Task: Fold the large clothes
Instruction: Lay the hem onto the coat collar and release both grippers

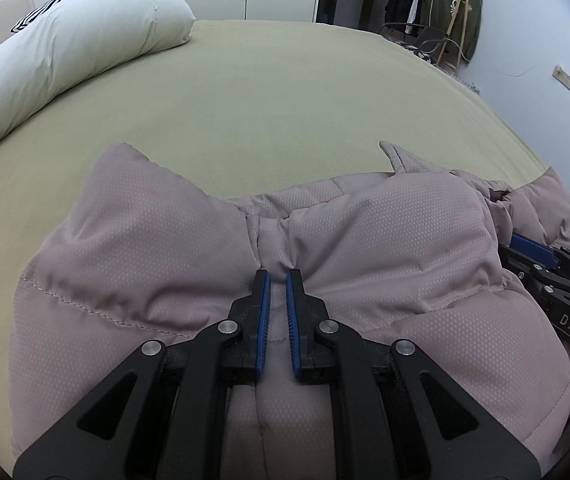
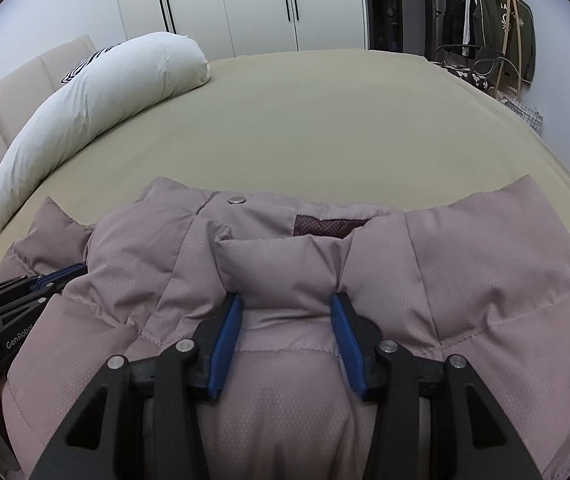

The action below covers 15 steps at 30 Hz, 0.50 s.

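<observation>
A puffy dusty-pink quilted jacket (image 1: 385, 220) lies on the near part of the bed, with a snap button and dark red lining showing near its collar (image 2: 329, 227). My left gripper (image 1: 278, 276) is shut on a thin pinch of the jacket's fabric near its middle. My right gripper (image 2: 285, 300) holds a thick padded fold of the jacket (image 2: 285, 264) between its blue pads, which press into it. The right gripper also shows at the right edge of the left wrist view (image 1: 533, 250), and the left gripper at the left edge of the right wrist view (image 2: 57, 276).
The bed has an olive-green sheet (image 1: 285, 88) stretching away beyond the jacket. A long white pillow (image 1: 65, 52) lies at the far left by a beige headboard (image 2: 13, 96). White wardrobes (image 2: 245, 4) stand behind, and a clothes rack (image 2: 493, 20) with a chair at the far right.
</observation>
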Motion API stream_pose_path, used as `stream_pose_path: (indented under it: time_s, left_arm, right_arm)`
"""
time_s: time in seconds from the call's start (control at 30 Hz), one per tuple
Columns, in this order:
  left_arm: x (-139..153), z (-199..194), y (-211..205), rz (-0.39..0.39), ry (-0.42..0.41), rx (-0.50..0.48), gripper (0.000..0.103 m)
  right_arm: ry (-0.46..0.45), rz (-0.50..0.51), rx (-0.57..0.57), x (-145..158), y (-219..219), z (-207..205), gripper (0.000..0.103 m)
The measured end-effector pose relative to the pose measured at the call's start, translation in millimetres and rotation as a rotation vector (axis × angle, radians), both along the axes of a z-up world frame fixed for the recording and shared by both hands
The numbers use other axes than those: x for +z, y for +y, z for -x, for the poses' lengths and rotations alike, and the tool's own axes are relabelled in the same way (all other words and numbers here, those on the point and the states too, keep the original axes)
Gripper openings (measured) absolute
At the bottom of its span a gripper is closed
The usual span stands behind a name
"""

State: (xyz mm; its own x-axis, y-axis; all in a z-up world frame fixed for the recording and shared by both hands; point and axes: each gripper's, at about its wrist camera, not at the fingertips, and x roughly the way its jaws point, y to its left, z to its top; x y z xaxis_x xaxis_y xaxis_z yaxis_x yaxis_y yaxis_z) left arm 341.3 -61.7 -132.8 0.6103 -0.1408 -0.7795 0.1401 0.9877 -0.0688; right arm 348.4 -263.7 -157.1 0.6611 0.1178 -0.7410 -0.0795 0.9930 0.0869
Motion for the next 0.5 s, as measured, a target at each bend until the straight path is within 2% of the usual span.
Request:
stream_pose_path:
  time_s: [0.3, 0.4, 0.43, 0.5]
  left_arm:
    - [5.4, 25.9, -1.2, 0.026, 0.003, 0.0, 0.008]
    - [25.0, 37.8, 6.4, 0.044, 0.037, 0.016, 0.008]
    - [36.5, 51.8, 7.8, 0.049, 0.024, 0.022, 0.008]
    - [60.6, 83.4, 9.0, 0.082, -0.037, 0.031, 0.008]
  right_arm:
    - [-0.032, 0.021, -0.005, 1.3, 5.2, 5.8, 0.051]
    - [-0.007, -0.024, 0.008, 16.5, -1.3, 15.2, 0.054]
    - [-0.006, -0.039, 0.009, 25.2, -4.1, 23.6, 0.057]
    - [-0.059, -0.057, 0.003, 48.0, -12.1, 52.4, 0.061]
